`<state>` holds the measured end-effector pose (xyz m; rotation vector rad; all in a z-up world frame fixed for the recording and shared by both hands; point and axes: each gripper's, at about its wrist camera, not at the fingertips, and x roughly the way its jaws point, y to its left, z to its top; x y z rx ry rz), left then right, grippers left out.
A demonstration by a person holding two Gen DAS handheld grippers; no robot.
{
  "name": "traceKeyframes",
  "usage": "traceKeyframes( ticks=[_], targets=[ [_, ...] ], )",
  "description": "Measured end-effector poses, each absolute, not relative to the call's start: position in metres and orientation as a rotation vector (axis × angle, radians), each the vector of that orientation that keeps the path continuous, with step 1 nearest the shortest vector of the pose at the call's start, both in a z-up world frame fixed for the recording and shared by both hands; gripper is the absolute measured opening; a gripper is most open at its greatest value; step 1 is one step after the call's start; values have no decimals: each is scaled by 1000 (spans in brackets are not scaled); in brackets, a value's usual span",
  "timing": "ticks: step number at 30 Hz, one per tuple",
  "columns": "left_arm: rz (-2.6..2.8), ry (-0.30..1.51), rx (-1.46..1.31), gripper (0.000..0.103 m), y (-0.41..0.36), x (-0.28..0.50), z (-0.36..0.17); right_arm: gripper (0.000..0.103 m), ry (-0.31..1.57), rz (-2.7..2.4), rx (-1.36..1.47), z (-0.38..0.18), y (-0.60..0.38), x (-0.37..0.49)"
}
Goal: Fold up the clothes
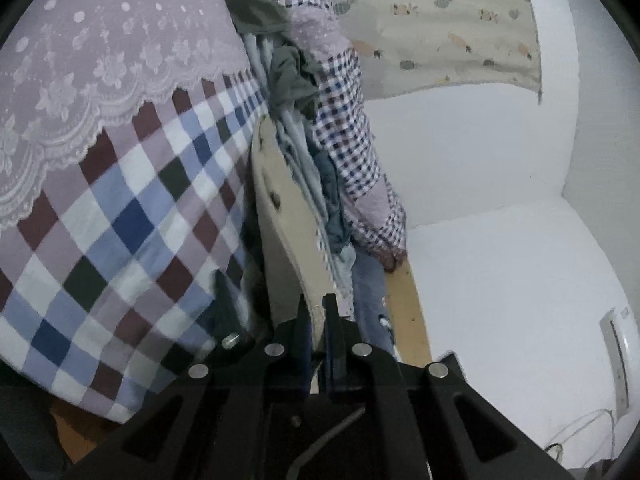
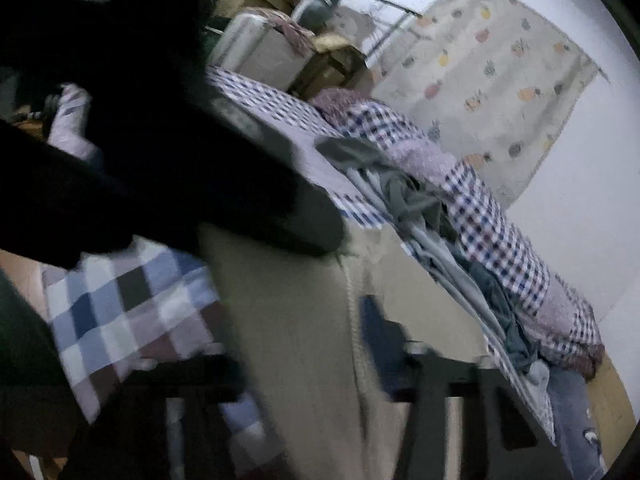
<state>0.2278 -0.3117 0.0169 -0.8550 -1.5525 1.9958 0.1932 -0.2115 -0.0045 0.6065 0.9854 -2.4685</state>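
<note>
Pinched between the pressed-together fingers of the left claw [image 1: 316, 312] is the beige garment [image 1: 280, 216]. Beyond it, unfolded clothes [image 1: 304, 80] lie heaped on the checked bed [image 1: 132, 208]. The right claw [image 2: 384, 344] is blurred; I cannot tell its state. Folding seems barely begun.

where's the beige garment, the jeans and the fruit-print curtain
beige garment [image 1: 280, 216], left wrist view, flat middle of the cloth above the fingers
jeans [image 1: 368, 300], left wrist view, leg hanging over the bed edge
fruit-print curtain [image 2: 492, 92], right wrist view, middle of the panel
</note>
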Motion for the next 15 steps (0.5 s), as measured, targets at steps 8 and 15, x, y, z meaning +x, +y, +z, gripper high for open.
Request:
traceKeyframes(
  ticks=[8, 15],
  targets=[
    [2030, -1551, -913, 74, -324, 194, 20, 3, 805, -2481, 662, 19, -188, 173],
    [2048, -1407, -1088, 85, -335, 121, 18, 3, 739, -2482, 652, 33, -183, 179]
  ],
)
